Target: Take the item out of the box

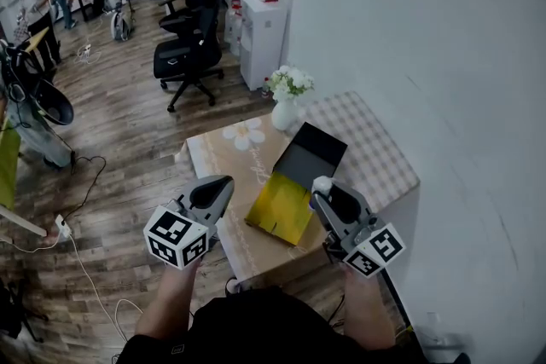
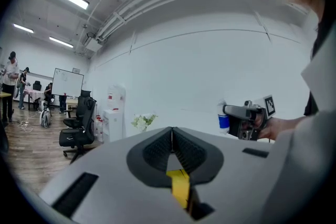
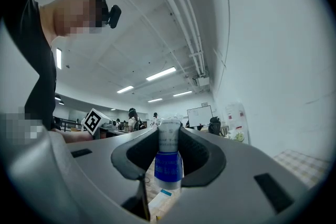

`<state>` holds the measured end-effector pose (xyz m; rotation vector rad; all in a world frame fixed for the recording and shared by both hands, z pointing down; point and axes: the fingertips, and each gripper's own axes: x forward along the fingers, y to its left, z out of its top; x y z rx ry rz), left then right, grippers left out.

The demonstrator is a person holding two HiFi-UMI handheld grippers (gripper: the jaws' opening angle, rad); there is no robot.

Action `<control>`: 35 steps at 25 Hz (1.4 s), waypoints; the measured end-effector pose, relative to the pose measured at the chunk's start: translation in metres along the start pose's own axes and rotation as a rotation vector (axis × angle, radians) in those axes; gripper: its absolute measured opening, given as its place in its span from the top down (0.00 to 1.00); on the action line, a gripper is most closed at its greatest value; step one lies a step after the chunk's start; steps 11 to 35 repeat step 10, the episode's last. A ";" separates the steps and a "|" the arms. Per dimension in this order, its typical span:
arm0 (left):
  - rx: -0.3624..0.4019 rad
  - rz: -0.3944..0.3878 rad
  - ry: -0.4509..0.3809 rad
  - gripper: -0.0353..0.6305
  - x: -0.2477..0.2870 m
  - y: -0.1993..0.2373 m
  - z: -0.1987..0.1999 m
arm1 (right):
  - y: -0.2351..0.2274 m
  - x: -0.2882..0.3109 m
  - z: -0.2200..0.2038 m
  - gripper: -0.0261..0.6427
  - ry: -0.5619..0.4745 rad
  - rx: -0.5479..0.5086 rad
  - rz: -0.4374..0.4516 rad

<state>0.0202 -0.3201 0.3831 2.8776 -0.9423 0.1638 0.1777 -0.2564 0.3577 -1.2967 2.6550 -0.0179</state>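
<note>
An open box (image 1: 309,154) with a black inside and a yellow flap (image 1: 279,210) lies on the small table (image 1: 223,156) in the head view. My right gripper (image 1: 322,188) hovers just right of the box. It is shut on a white tube with a blue label (image 3: 168,164); the tube stands upright between the pads (image 3: 190,150). The left gripper view shows the same tube (image 2: 223,120) sticking out of the right gripper (image 2: 227,111). My left gripper (image 1: 223,182) is level with it, left of the box, jaws shut and empty (image 2: 171,131).
A vase of white flowers (image 1: 286,97) stands at the table's far edge, and a checked cloth (image 1: 375,151) covers its right side. A white wall runs close on the right. Office chairs (image 1: 192,38) and a water dispenser (image 1: 263,28) stand beyond. People are at the far back.
</note>
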 end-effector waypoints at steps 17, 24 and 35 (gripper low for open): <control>-0.003 -0.015 0.007 0.92 0.004 -0.001 -0.003 | -0.003 0.000 -0.001 0.77 -0.005 0.010 -0.005; -0.003 -0.015 0.007 0.92 0.004 -0.001 -0.003 | -0.003 0.000 -0.001 0.77 -0.005 0.010 -0.005; -0.003 -0.015 0.007 0.92 0.004 -0.001 -0.003 | -0.003 0.000 -0.001 0.77 -0.005 0.010 -0.005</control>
